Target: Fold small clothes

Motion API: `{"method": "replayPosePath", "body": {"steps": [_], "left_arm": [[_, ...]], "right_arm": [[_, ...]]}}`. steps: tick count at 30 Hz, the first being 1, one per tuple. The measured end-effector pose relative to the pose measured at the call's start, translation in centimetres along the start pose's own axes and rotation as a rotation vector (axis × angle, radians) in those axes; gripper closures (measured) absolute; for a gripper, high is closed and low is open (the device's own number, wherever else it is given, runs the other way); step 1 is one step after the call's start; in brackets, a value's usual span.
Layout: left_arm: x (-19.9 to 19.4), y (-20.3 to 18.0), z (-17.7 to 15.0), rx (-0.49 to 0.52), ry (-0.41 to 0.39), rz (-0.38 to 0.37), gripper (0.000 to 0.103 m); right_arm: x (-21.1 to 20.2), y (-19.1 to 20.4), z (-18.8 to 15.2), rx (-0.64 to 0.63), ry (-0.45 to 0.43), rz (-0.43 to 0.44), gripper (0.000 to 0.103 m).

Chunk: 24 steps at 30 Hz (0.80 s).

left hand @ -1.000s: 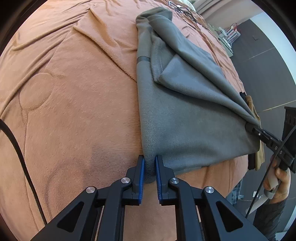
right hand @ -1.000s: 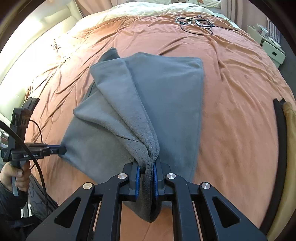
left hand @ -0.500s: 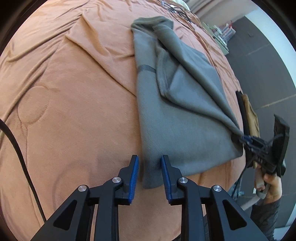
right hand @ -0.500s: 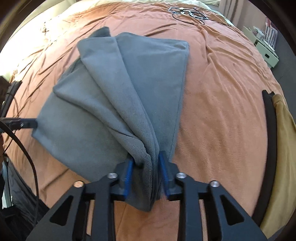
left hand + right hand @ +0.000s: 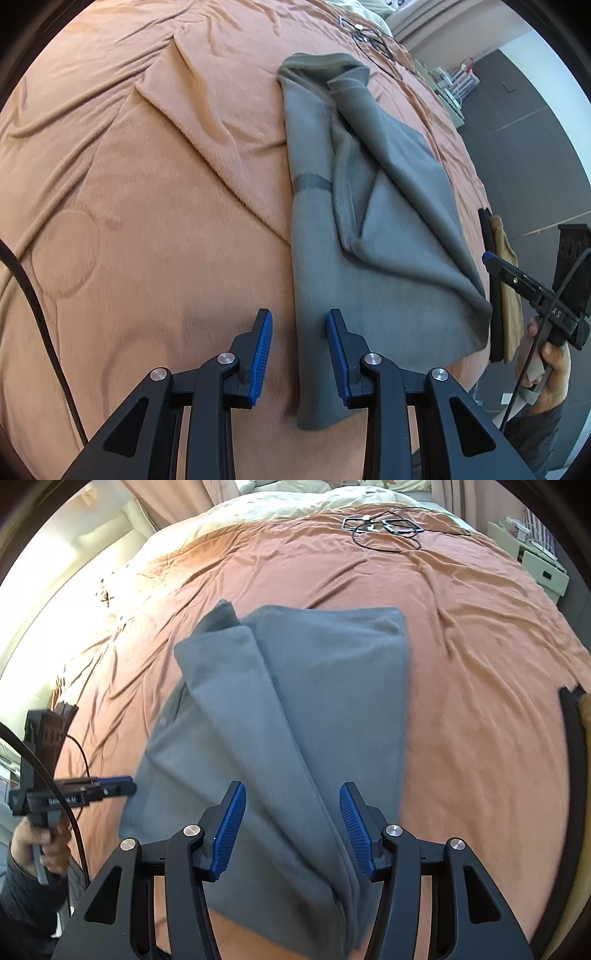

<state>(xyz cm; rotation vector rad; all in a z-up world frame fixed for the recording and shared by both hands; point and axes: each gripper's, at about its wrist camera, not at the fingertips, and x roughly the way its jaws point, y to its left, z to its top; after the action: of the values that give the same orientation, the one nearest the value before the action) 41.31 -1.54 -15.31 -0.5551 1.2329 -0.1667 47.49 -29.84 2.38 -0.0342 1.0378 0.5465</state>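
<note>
Now both hand-held grippers (image 5: pixel 299 350) (image 5: pixel 291 830) just opened, garment (image 5: pixel 295 709) lies free.

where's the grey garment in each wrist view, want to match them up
Left wrist view: the grey garment runs from top centre down to the bottom, its near left corner between the open left tongs.
Right wrist view: the grey garment fills the centre, its near fold between the open right tongs.
Shared landmark: the black cable tangle on the orange bedspread, beyond the garment.
</note>
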Motion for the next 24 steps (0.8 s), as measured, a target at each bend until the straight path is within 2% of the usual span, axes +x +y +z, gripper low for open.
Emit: {"method": "replayPosePath", "body": {"steps": [12,22,24], "left_arm": [[1.4,0.8,4.1,-0.024,-0.027,0.003,0.071],[2.6,1.3,7.7,-0.025,-0.032,-0.003,0.071],[2.8,1.5,8.1,-0.031,-0.031,-0.005,0.071]], "right_arm": [[7.2,1.0,6.3,-0.036,0.044,0.041,0.053],[13.4,1.2,10.7,-0.008,0.096,0.090,0.058],[14.5,1.5,11.4,-0.001,0.103,0.105,0.063]]}}
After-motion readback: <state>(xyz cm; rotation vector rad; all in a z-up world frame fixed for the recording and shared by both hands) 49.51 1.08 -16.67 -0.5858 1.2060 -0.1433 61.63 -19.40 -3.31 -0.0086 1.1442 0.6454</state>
